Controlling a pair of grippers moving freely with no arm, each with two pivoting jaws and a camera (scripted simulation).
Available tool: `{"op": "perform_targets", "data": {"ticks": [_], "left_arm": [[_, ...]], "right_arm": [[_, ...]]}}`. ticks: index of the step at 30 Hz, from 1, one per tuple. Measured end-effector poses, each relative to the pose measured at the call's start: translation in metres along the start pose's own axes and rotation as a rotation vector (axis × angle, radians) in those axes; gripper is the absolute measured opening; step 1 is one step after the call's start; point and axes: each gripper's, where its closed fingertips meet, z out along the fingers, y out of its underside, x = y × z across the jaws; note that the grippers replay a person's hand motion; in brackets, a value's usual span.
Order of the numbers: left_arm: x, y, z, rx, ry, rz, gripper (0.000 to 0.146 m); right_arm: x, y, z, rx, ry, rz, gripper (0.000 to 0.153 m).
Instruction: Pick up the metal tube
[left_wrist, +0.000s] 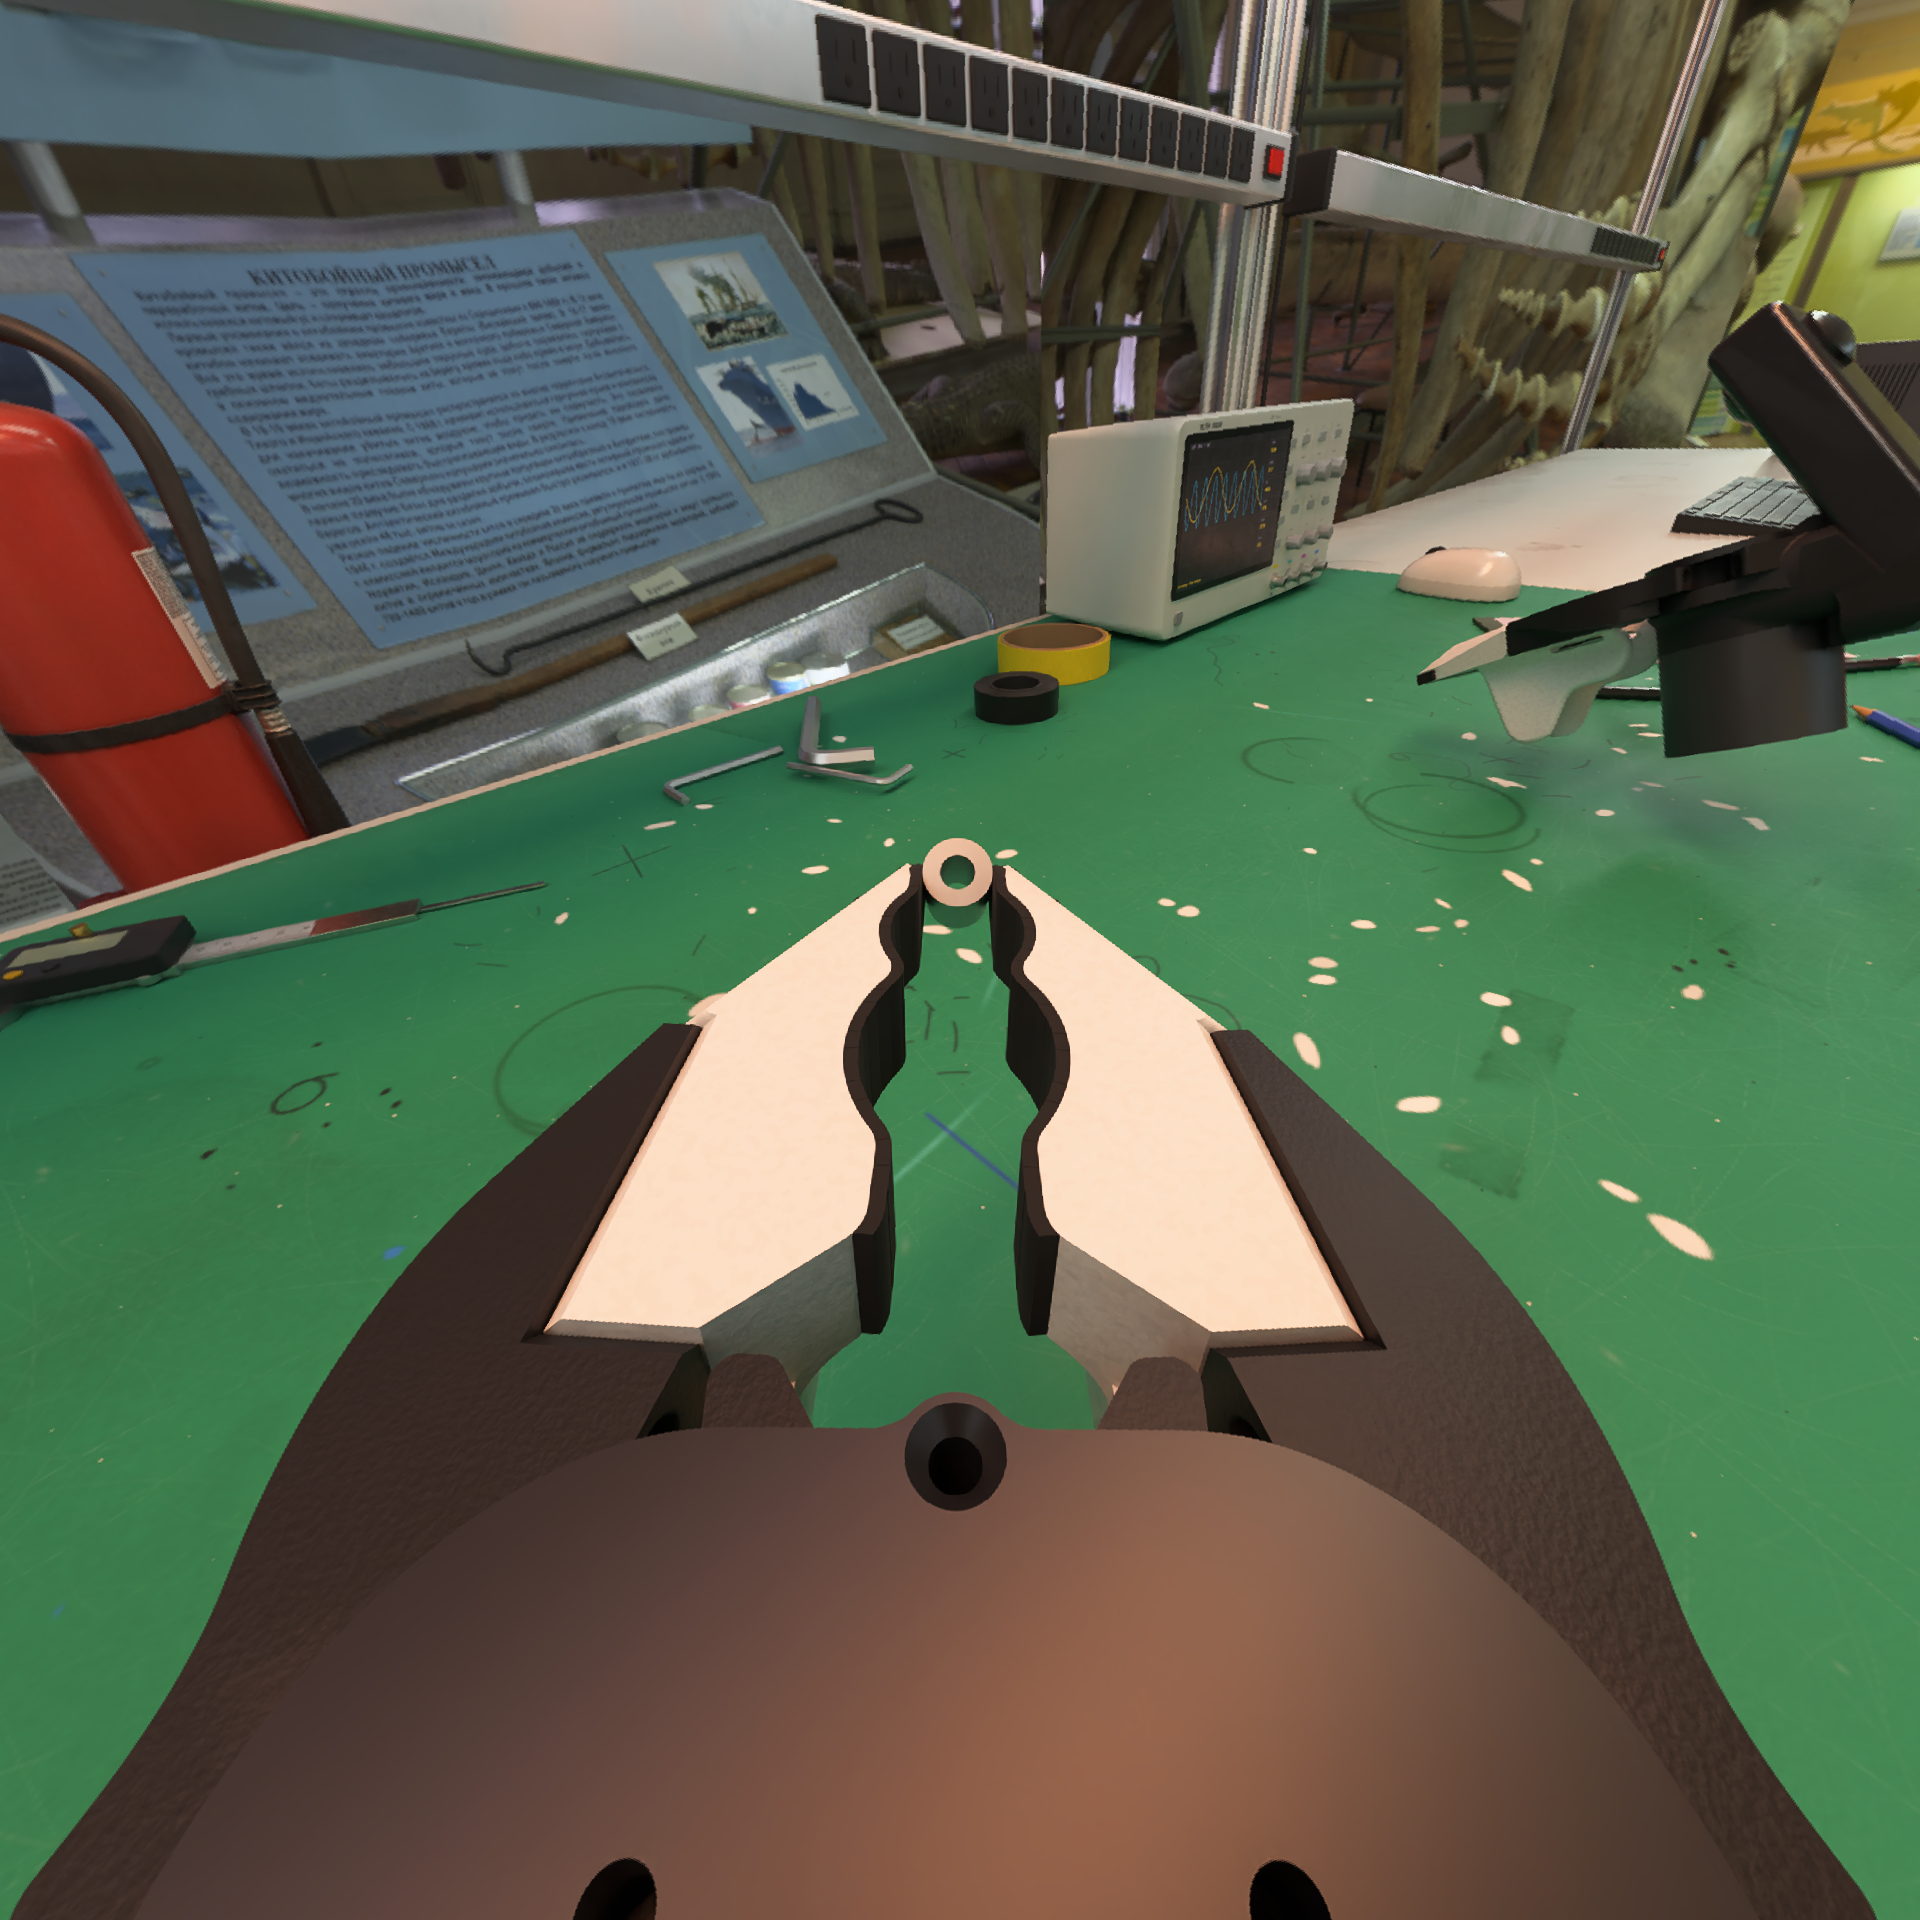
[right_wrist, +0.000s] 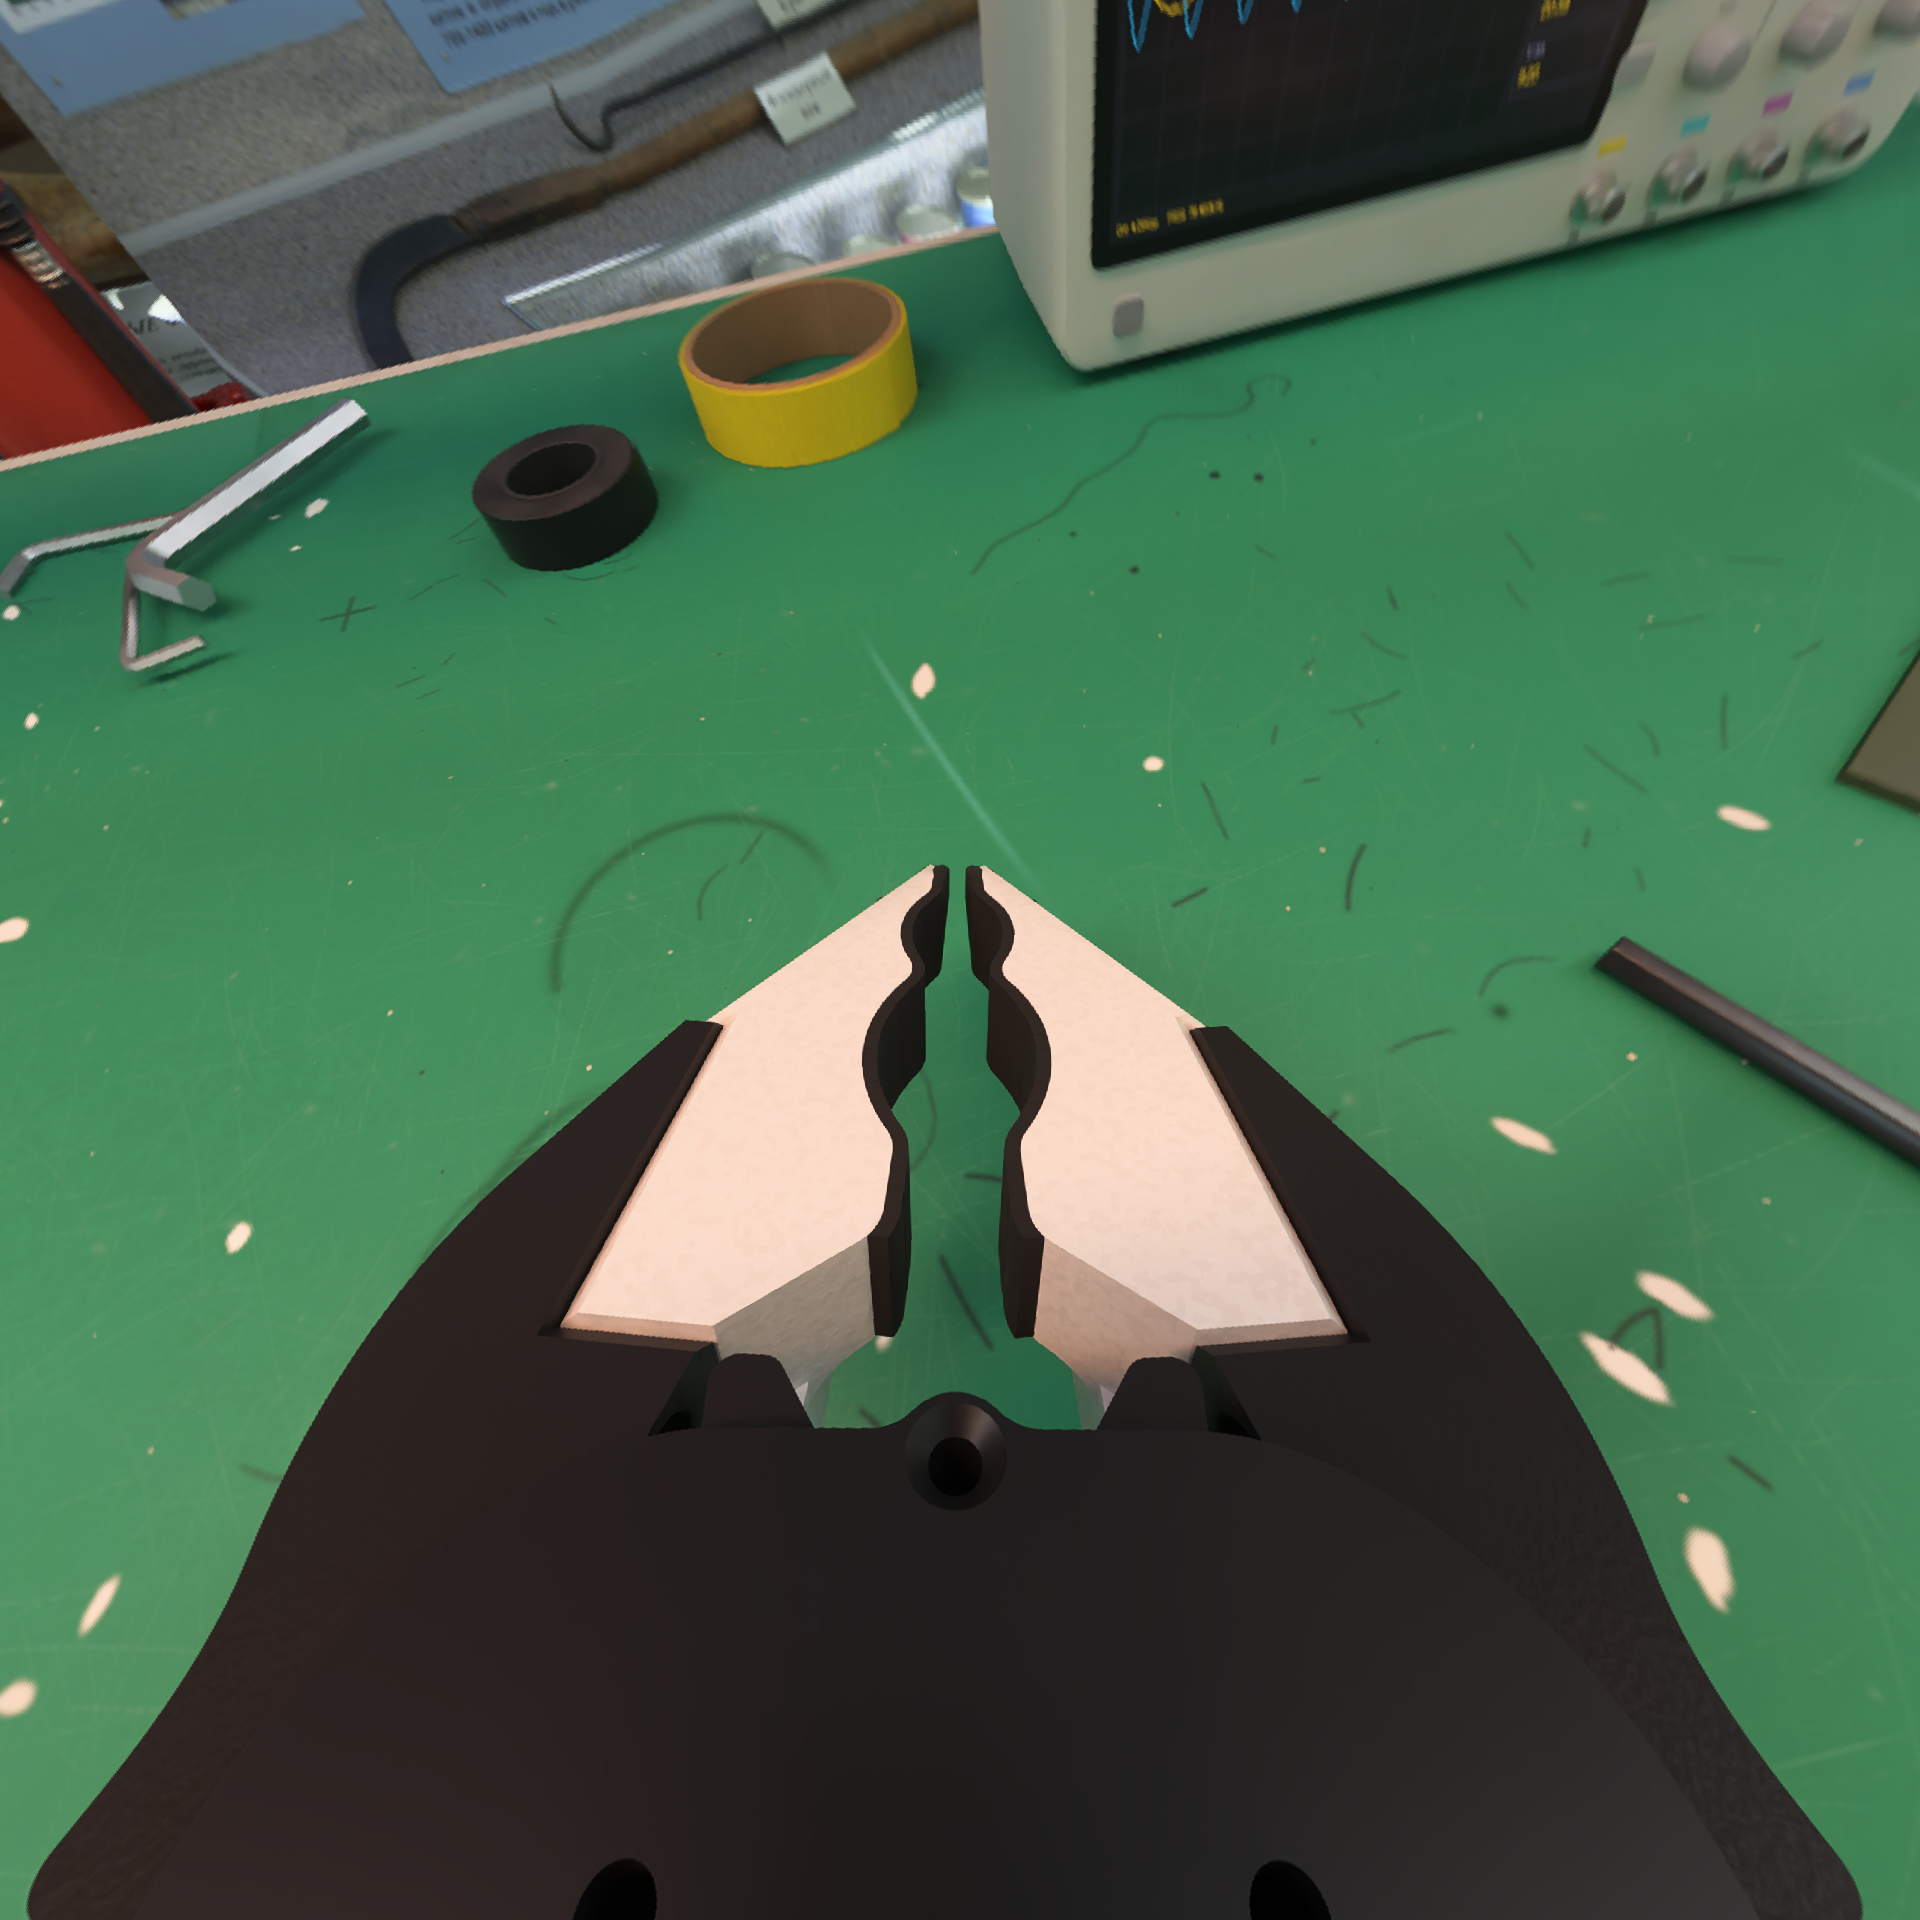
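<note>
The metal tube (left_wrist: 937, 864) is small and pale, and I see it end-on as a ring with a hole. It sits pinched between the tips of my left gripper (left_wrist: 957, 885), which is shut on it over the green mat (left_wrist: 1195, 935). Most of the tube's length is hidden behind its end. My right gripper (right_wrist: 957, 875) is shut and empty, tips close together above the mat (right_wrist: 1247, 675). It also shows in the left wrist view (left_wrist: 1455, 665), far to the right and away from the tube.
Beyond the tube lie hex keys (left_wrist: 821, 758), a black ring (left_wrist: 1016, 696), a yellow tape roll (left_wrist: 1052, 650) and an oscilloscope (left_wrist: 1195, 514). A caliper (left_wrist: 104, 951) lies at the left, with a red extinguisher (left_wrist: 104, 644) beyond the table edge. A dark rod (right_wrist: 1766, 1049) lies right of my right gripper.
</note>
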Motion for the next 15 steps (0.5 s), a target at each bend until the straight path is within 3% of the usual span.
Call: {"op": "perform_targets", "data": {"ticks": [10, 15], "left_arm": [[-0.001, 0.007, 0.002, -0.041, 0.0, 0.032, 0.012], [-0.017, 0.009, -0.001, -0.053, -0.048, 0.022, 0.012]], "right_arm": [[0.001, 0.025, 0.022, -0.228, 0.008, 0.022, 0.005], [-0.009, 0.022, 0.02, -0.194, -0.068, 0.019, 0.021]]}}
